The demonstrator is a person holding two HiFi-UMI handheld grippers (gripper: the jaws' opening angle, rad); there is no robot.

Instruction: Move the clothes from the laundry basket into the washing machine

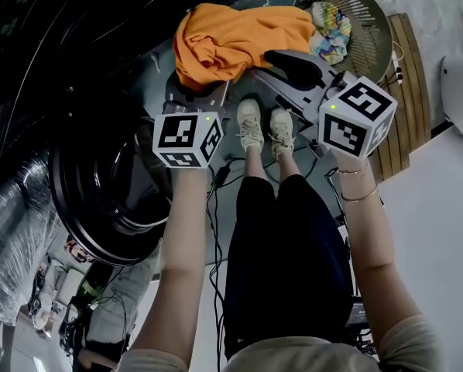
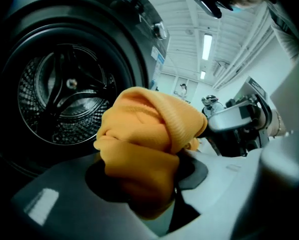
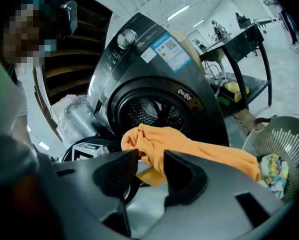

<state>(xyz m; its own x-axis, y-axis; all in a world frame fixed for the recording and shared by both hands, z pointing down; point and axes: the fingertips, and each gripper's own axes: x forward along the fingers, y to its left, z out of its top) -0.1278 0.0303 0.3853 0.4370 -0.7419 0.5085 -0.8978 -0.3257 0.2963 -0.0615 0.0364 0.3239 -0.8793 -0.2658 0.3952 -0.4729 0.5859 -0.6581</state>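
Observation:
An orange garment [image 1: 239, 41] hangs bunched in front of the washing machine. My left gripper [image 1: 199, 91] is shut on one bunched end of it [image 2: 149, 129], facing the machine's open drum [image 2: 64, 99]. My right gripper [image 1: 284, 67] is just right of it, its jaws apart, and the cloth [image 3: 199, 151] lies just beyond and partly between the pads [image 3: 114, 171] without being pressed. The round slatted laundry basket [image 1: 371, 29] stands further right with a multicoloured cloth [image 1: 330, 29] inside.
The machine's round door [image 1: 108, 200] hangs open at the left. The person's legs and pale shoes [image 1: 264, 126] stand between the grippers. Cables [image 1: 216, 200] run on the floor. A slatted wooden board [image 1: 409, 91] lies by the basket, and a silvery hose [image 1: 15, 231] at far left.

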